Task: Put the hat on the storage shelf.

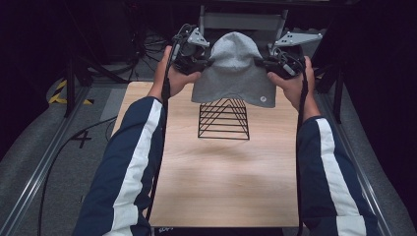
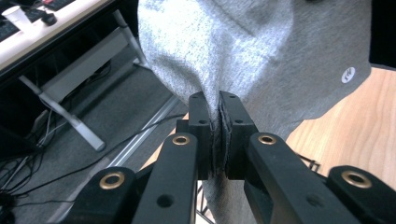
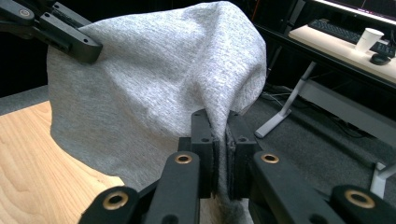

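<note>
My sleeves [image 1: 129,162] reach up the table [image 1: 221,182] to both grippers, each clamped on an edge of the grey hat [image 1: 235,69]: left gripper [image 1: 196,61], right gripper [image 1: 269,63]. The hat hangs stretched between them, just above the wire stand [image 1: 223,118]. I judge I'm carrying it over; next it needs lowering squarely onto the stand's peak.

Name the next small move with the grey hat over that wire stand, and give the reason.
Probably lower the grey hat straight down onto the black wire stand. The left claw and right claw each pinch an edge, holding it spread above the stand's peak, with its hem not yet over the wires.
</note>
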`<state>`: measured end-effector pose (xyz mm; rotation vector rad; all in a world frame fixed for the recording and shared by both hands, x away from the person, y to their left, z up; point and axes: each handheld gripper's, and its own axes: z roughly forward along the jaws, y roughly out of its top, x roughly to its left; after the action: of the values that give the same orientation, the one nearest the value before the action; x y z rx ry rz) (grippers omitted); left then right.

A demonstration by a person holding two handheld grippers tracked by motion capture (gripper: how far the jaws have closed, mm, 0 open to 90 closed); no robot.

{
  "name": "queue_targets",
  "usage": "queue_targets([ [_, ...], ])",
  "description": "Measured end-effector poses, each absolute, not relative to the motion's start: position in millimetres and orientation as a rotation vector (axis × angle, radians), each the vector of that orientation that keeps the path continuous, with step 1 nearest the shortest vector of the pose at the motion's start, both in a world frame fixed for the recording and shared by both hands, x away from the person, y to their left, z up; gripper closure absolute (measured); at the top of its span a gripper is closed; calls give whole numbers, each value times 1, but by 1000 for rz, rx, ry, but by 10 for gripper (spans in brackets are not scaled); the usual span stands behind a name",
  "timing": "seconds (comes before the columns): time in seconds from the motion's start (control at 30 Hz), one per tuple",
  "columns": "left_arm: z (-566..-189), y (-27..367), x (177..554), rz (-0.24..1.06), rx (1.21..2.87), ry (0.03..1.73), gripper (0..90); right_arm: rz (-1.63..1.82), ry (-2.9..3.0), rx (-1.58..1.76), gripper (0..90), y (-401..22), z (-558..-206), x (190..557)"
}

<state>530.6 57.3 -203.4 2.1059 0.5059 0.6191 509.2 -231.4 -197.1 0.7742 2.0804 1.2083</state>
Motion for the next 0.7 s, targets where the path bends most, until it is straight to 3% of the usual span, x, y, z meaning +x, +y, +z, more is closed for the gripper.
queue_targets([
  [0.7,-208,67,513,569,2097,435,849,1267,2116,747,848,-242,-211,501],
])
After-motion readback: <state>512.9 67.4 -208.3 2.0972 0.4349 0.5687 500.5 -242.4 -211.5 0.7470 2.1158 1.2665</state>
